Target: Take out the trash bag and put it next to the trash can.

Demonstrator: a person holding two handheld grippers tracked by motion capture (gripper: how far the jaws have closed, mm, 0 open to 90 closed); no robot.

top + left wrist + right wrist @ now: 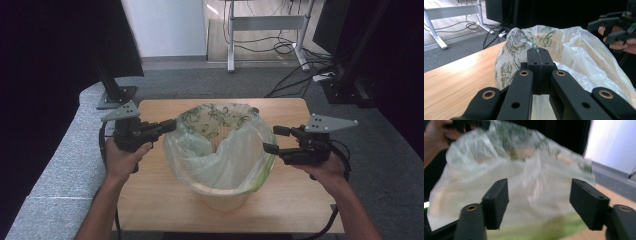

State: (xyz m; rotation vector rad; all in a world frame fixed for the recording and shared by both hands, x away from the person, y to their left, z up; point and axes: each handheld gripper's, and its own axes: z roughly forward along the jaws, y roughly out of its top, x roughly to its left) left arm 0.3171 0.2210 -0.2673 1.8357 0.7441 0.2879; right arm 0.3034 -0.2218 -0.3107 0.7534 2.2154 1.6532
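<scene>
Grey carpet (210, 82) runs out behind a pale wooden table (150, 200), with a white desk frame (265, 22) and loose cables (287, 47) on the floor further back and dark curtains at both sides. On the table stands a round cream bin (220, 197), close to the middle and a little toward the person's edge. A thin, clear plastic bag (225, 155) printed with green leafy patterns lines the bin, its top puffed up loosely above the rim.

At the bag's left side the left gripper (170, 126) has its jaws pressed fully together on a pinch of the bag's edge; in the left gripper view the film bunches up right at the closed pads. At the bag's right side the right gripper (276, 140) is spread fairly wide, jaws parted, with the bag's wall in front of and between them but not pressed by either pad. That view is blurred
</scene>
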